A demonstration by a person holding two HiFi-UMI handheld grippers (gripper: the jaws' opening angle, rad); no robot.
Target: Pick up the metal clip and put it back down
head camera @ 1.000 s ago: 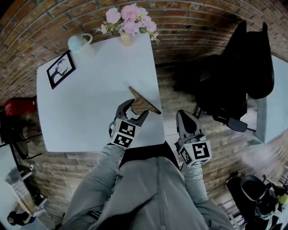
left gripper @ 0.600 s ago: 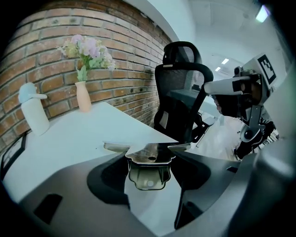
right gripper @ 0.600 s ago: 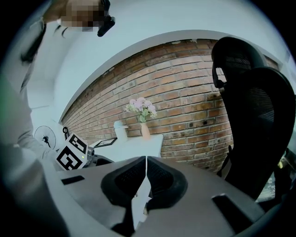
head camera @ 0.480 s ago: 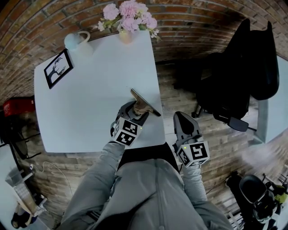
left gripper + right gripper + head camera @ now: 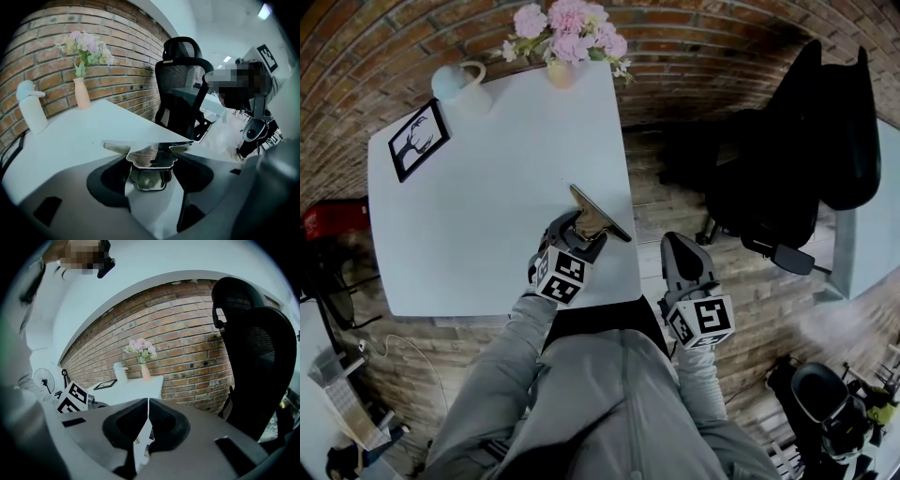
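Head view: left gripper (image 5: 581,230) at 5 o'clock corner of table (image 5: 487,187), fingers grasping metal clip (image 5: 600,212); right gripper (image 5: 682,251) at its 3 o'clock, off table.
Left gripper view: metal clip (image 5: 149,154) pinched between fingers, table beyond.
Right gripper view: fingers clenched together, empty.

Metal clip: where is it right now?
In the head view, the metal clip is held in the fingers of the left gripper, at the right edge of the white table.
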